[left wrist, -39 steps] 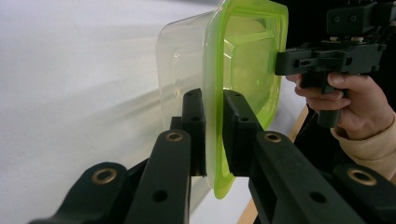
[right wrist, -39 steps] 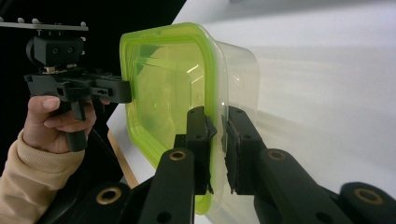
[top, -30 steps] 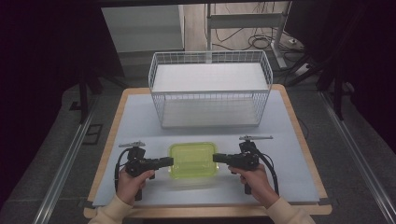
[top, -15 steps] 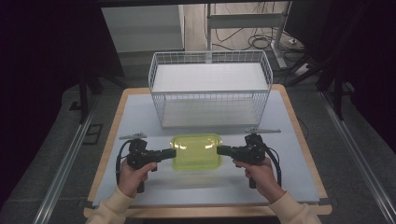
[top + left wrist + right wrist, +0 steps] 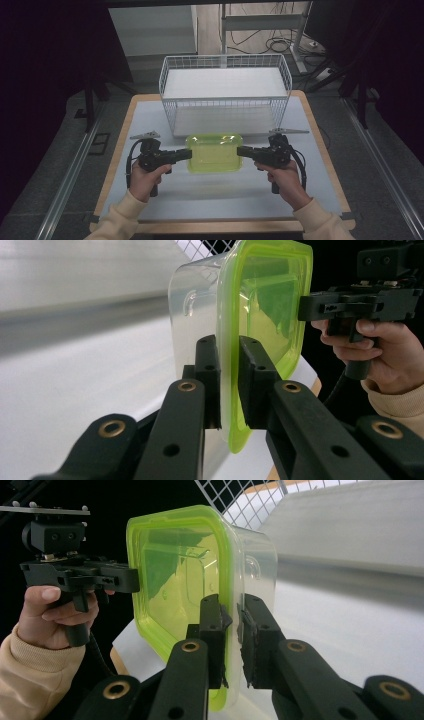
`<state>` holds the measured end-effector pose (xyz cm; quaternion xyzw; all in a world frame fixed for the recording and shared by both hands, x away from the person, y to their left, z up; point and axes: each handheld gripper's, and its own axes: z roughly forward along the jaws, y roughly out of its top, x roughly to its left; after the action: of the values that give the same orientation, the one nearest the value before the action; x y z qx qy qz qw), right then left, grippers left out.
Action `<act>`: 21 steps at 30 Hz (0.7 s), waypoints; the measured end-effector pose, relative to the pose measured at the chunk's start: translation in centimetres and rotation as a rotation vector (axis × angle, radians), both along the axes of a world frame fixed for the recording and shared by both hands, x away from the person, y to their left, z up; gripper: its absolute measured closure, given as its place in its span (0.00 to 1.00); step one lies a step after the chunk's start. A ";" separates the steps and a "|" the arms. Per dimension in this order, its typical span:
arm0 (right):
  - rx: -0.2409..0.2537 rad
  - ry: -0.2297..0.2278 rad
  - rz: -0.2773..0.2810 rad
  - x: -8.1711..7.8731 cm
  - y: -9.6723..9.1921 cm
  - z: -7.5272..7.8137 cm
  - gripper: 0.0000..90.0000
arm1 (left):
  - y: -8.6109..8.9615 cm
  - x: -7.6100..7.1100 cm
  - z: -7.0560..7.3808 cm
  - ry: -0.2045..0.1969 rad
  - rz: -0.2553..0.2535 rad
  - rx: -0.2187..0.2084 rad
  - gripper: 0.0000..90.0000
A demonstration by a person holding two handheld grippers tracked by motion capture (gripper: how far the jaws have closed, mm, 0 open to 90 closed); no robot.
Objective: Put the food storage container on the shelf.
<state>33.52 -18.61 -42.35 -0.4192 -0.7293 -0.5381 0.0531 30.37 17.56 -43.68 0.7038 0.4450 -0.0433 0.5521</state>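
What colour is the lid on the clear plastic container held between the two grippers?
Translucent lime green lid, clearest in the right gripper view.

In both gripper views we find the counter (image 5: 75, 390) smeared by blur. The wire basket (image 5: 235, 500) is cut off at the top edge, and whether the container (image 5: 215, 152) holds anything we cannot tell.

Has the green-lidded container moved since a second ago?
Yes. The container, clamped by left gripper and right gripper, has moved toward the wire basket.
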 end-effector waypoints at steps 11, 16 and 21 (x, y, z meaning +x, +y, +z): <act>-0.007 -0.044 -0.009 0.5 -0.4 2.4 0.90 | -0.4 1.0 2.1 -0.052 -0.006 0.002 0.90; -0.001 -0.062 -0.012 1.0 -0.5 3.1 0.90 | -0.6 1.4 2.9 -0.078 -0.010 0.005 0.90; -0.001 -0.087 -0.017 1.5 -0.7 4.3 0.90 | -0.7 2.2 3.9 -0.096 -0.012 0.004 0.90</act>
<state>35.06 -19.34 -38.01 -0.4018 -0.7275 -0.5559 0.0167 32.58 16.84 -39.78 0.7087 0.4139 -0.0118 0.5712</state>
